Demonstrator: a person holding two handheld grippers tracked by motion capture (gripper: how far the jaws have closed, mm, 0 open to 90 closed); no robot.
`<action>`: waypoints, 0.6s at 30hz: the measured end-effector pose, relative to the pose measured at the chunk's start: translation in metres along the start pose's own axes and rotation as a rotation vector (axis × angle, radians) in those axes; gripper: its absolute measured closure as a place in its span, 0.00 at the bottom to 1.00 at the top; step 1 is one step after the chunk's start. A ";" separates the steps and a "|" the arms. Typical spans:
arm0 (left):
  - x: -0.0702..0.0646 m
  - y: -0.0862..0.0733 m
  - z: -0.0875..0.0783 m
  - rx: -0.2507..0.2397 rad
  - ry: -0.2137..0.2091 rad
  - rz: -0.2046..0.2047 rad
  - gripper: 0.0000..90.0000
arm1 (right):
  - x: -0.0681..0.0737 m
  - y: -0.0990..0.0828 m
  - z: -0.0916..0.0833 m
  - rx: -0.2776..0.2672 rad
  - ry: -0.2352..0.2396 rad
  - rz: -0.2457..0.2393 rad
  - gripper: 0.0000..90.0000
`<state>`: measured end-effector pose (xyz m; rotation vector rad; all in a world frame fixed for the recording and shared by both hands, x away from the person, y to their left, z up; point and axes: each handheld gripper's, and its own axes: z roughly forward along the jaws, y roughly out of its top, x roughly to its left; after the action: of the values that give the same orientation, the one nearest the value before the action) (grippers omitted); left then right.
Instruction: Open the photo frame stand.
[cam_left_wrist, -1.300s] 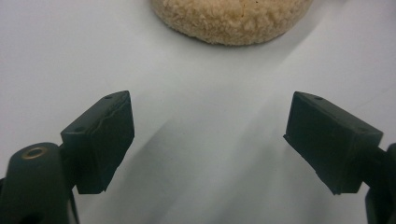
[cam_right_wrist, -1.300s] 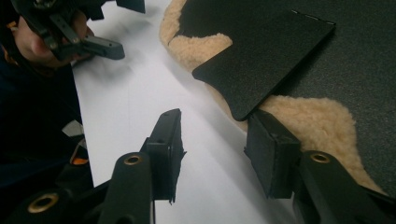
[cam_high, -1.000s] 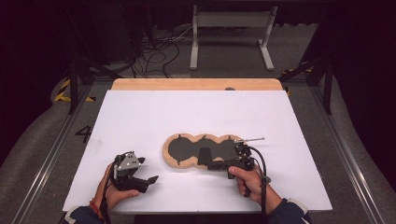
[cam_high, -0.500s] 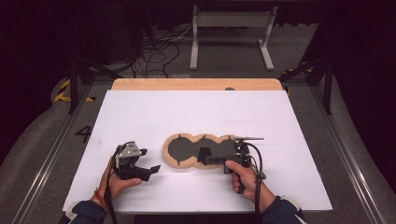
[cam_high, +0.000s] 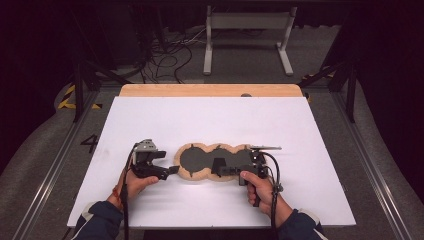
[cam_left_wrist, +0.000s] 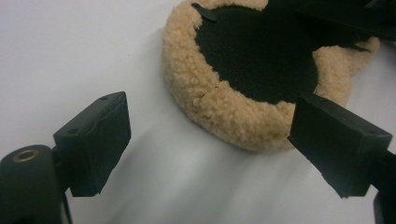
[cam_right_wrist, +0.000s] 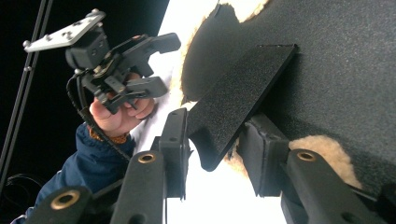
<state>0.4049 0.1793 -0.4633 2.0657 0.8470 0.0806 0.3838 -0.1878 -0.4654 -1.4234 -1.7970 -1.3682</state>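
Fluffy tan pad (cam_high: 212, 162) near the bench's front edge: right gripper (cam_right_wrist: 212, 140) pinches its black flap (half shut), wide-open empty left gripper (cam_left_wrist: 210, 140) should grab the fuzzy rim next.

A white surface (cam_high: 210, 120) covers most of the tabletop, and a strip of bare wood (cam_high: 210, 90) runs along its far edge. Behind it on the dark floor stands a pale metal frame (cam_high: 247, 35) with two legs (its feet point toward the surface). Loose black cables (cam_high: 170, 52) lie tangled to its left. Yellow-and-black tape (cam_high: 75, 97) marks the floor at far left, near a painted numeral 4 (cam_high: 90, 143).
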 end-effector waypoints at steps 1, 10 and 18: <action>0.002 0.002 0.004 0.011 -0.009 0.006 0.14 | 0.000 0.000 0.000 0.000 0.000 0.000 0.70; 0.009 0.015 0.021 0.046 -0.098 -0.057 0.10 | 0.001 0.002 0.004 0.016 -0.008 -0.025 0.69; 0.008 0.016 0.022 0.051 -0.097 -0.059 0.10 | 0.003 0.002 0.005 0.028 -0.010 -0.157 0.70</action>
<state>0.4273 0.1627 -0.4670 2.0726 0.8571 -0.0738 0.3852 -0.1815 -0.4639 -1.3003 -1.9623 -1.4089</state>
